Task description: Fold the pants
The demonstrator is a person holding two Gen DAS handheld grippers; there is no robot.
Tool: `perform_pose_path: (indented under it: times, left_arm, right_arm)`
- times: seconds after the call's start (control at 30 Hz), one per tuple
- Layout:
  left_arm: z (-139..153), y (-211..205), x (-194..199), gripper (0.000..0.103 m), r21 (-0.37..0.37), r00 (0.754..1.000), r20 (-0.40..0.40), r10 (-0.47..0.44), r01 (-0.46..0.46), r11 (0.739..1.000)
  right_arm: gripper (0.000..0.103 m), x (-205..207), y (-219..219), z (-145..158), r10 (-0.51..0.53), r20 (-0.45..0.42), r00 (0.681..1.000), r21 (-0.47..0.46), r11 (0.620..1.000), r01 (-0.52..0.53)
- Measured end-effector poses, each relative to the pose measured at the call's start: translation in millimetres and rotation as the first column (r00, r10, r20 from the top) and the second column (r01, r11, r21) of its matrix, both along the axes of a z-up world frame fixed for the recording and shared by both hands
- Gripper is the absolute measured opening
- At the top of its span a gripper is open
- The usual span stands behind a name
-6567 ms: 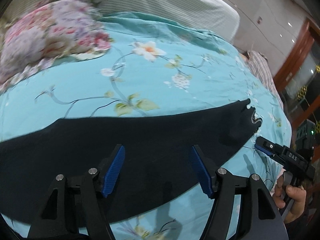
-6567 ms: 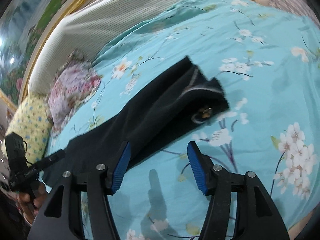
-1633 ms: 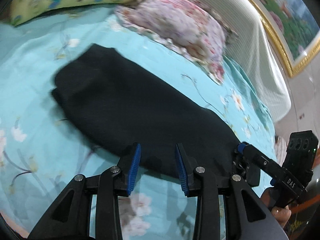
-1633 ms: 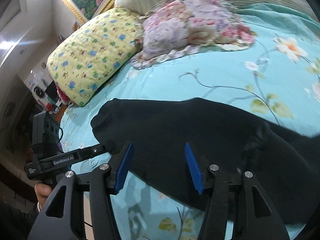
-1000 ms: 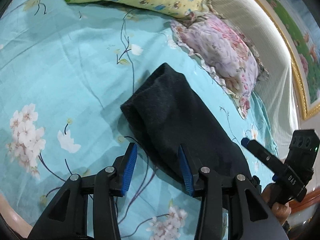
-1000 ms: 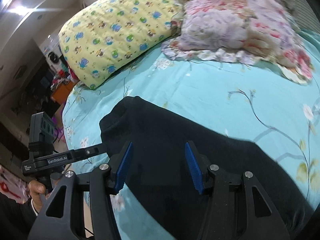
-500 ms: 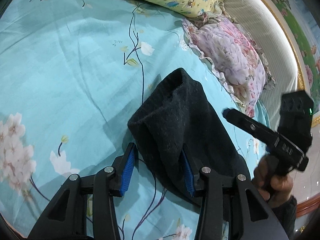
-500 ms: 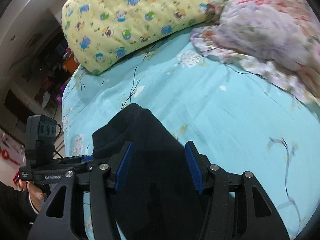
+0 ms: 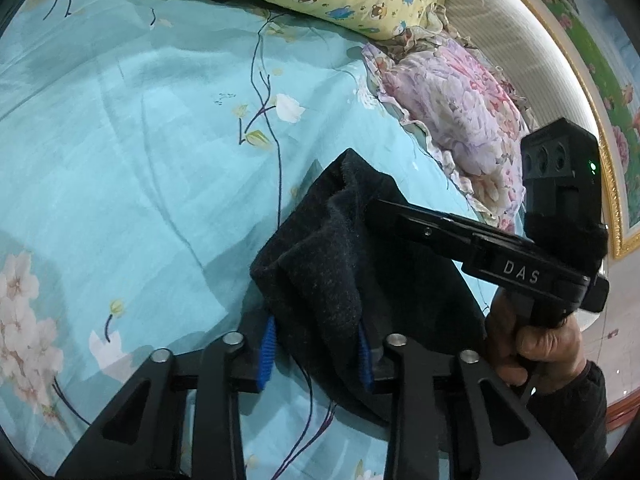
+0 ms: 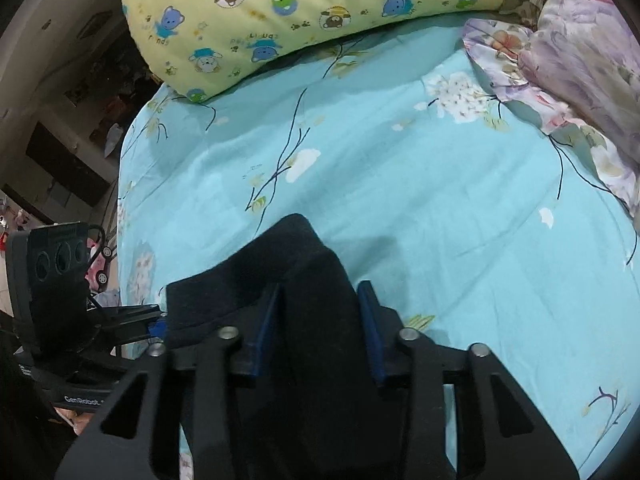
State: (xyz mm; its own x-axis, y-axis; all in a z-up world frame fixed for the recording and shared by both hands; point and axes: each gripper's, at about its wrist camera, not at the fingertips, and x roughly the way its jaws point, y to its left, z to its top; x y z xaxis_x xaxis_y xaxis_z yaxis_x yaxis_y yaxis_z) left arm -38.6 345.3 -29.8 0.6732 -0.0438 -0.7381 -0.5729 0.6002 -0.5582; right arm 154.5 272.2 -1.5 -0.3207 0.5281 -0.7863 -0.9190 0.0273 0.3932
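The black pants (image 9: pixel 332 264) lie on a turquoise floral bedsheet (image 9: pixel 120 152), their leg end bunched and raised. My left gripper (image 9: pixel 316 344) is shut on the near corner of that end; blue pads press the cloth on both sides. My right gripper (image 10: pixel 320 324) is shut on the other corner of the pants (image 10: pixel 312 280). In the left wrist view the right gripper (image 9: pixel 372 208) reaches in from the right, its tip in the cloth. In the right wrist view the left gripper (image 10: pixel 158 326) shows at lower left, touching the pants' edge.
A yellow cartoon-print pillow (image 10: pixel 288 12) and a pink-purple floral pillow (image 9: pixel 460 120) lie at the head of the bed. A padded headboard (image 9: pixel 516 48) and a gold-framed picture stand behind. The bed's left edge (image 10: pixel 128 152) drops to a cluttered dark room.
Both grippers moved along the pants to the leg end and closed on it. The end is now bunched and lifted off the sheet; half a second ago the jaws still stood apart.
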Motion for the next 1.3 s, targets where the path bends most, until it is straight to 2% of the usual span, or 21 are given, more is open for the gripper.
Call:
perform_pose_path:
  times: [0.07, 0.17, 0.37, 0.6, 1.0, 1.3]
  left_arm:
    - [6, -5, 2, 0.024, 0.030, 1.000, 0.000, -0.010, 0.010, 0.999]
    - [18, -13, 5, 0.022, 0.070, 1.000, 0.009, -0.025, 0.024, 0.997]
    - [51, -34, 13, 0.021, 0.109, 0.994, 0.075, -0.074, 0.066, 0.992]
    - [87, -74, 26, 0.020, 0.161, 0.976, 0.141, -0.168, 0.144, 0.976]
    - [122, -156, 49, 0.020, 0.188, 0.920, 0.198, -0.339, 0.304, 0.934]
    - [123, -232, 73, 0.020, 0.213, 0.862, 0.181, -0.473, 0.435, 0.875]
  right_arm:
    - [0.026, 0, -6, 2, -0.014, 0.007, 1.000, 0.015, 1.000, 0.014]
    - [0.023, 1, -21, 10, -0.046, -0.012, 0.999, 0.057, 0.997, 0.047]
    - [0.020, 9, -56, 37, -0.109, -0.037, 0.993, 0.143, 0.983, 0.113]
    - [0.019, 24, -113, 73, -0.193, -0.071, 0.979, 0.233, 0.951, 0.204]
    - [0.019, 49, -211, 94, -0.327, -0.119, 0.937, 0.309, 0.885, 0.348]
    - [0.019, 69, -304, 84, -0.458, -0.174, 0.872, 0.321, 0.811, 0.490]
